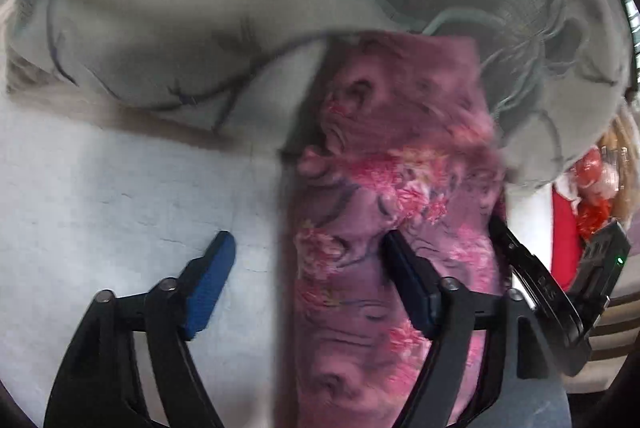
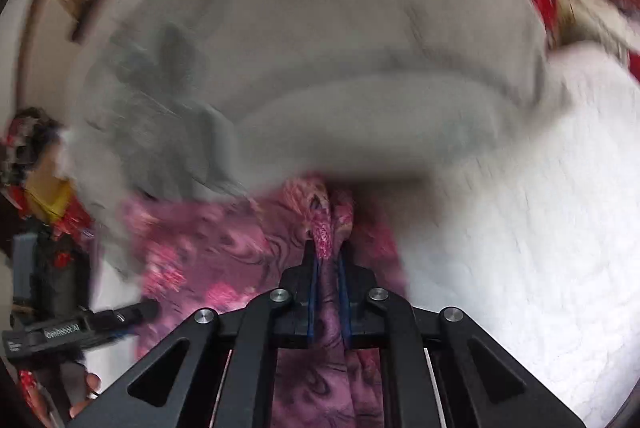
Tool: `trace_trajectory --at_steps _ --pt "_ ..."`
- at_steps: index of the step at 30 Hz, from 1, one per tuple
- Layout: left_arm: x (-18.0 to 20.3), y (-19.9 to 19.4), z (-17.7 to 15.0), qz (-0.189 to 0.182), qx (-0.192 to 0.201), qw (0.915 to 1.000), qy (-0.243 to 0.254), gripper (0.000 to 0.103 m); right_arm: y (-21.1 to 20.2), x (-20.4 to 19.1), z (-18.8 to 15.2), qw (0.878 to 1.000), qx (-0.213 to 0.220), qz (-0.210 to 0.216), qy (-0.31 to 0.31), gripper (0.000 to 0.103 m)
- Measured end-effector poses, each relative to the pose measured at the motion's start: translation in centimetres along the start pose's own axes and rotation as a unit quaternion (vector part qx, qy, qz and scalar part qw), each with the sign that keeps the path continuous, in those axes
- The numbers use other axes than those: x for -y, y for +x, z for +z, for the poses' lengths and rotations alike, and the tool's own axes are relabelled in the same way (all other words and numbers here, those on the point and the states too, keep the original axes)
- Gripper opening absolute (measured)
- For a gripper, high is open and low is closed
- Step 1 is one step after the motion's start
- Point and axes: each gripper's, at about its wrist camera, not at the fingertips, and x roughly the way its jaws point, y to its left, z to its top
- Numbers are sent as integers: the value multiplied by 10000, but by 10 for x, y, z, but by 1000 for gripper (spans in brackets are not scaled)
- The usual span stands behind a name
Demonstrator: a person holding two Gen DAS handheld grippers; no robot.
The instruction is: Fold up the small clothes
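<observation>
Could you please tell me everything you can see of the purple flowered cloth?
The purple flowered cloth is a thin, soft fabric, mauve with dark swirls and pink blossoms. It lies as a long wrinkled strip on the white bedsheet, its far end against a grey blanket. The right gripper is shut on a bunched ridge of it, which stands up between the fingers. The left gripper is open, one finger over the cloth, the other over the sheet; contact cannot be judged.

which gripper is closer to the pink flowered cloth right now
Right. The right gripper is shut on a bunched fold of the pink flowered cloth; the left gripper is open over its edge, not gripping.
</observation>
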Motion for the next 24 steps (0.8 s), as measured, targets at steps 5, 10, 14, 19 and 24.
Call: trace_trajectory --at_steps 5,10,14,19,24 --pt "5 -46 -19 -54 315 9992 236 78 -30 -14 0 9989 303 -268 -219 18" --pt "1 -47 -71 -45 338 9991 252 79 -61 -37 -33 9929 341 390 -1070 23" --pt "15 -44 -85 294 189 9980 520 79 -42 -46 -61 9819 -66 -295 -1868 25" --pt "17 -68 -112 614 425 9953 623 80 -85 -44 -72 9881 219 248 -1500 26" --pt "-5 -53 -114 347 11 9984 439 84 -67 -29 -94 9836 -237 -246 -1770 28"
